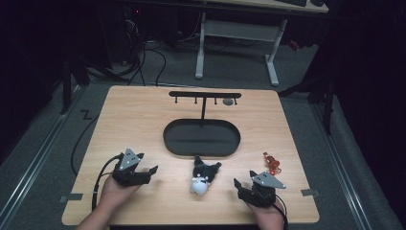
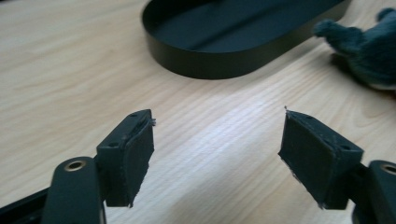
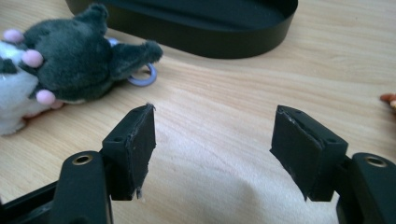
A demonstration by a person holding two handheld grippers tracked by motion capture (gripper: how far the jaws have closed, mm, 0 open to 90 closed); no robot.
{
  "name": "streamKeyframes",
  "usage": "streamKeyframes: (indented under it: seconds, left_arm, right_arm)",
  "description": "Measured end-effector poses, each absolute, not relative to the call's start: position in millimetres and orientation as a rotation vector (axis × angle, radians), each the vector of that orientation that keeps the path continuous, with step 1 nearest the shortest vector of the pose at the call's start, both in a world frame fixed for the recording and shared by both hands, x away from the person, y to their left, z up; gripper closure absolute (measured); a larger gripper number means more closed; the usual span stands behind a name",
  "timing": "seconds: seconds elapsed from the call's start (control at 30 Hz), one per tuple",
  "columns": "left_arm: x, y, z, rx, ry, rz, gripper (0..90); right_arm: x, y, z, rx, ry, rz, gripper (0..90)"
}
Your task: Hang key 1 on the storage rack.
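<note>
A small black-and-white plush toy point(image 1: 203, 177) with pink dots lies on the wooden table point(image 1: 143, 120), just in front of a black oval tray point(image 1: 201, 137). Its dark ear point(image 2: 369, 46) shows at the right of the left gripper view; in the right gripper view the plush toy point(image 3: 60, 65) lies at upper left with a pale ring point(image 3: 142, 77) beside it. My left gripper point(image 1: 147, 170) rests at the front left, open, nothing between its jaws. My right gripper point(image 1: 241, 184) rests at the front right, open as well, over bare wood.
A black T-shaped hanger stand point(image 1: 204, 98) with small hooks rises from the tray's far side. A red charm point(image 1: 271, 163) lies on the table right of the plush toy. A desk frame point(image 1: 239, 43) stands on the floor beyond the table.
</note>
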State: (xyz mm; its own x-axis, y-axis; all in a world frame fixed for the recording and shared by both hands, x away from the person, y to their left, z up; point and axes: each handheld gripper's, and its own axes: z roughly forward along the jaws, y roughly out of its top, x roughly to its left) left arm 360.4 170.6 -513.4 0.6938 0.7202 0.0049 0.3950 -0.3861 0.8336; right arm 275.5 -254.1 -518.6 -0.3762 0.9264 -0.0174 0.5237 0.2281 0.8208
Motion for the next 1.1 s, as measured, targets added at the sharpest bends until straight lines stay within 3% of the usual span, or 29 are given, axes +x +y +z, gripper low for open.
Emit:
streamKeyframes:
  seconds: [0.6, 1.1]
  left_arm:
    - [356.4, 162.8, -513.1, 2.059, 0.813, 0.506, 22.8]
    - [356.6, 198.8, -511.1, 2.074, 0.851, 0.574, 22.3]
  right_arm:
    - [272.9, -265.1, -518.0, 1.391, 2.052, 0.994, 30.0]
    - [272.2, -272.8, -513.6, 1.408, 2.104, 0.985, 40.5]
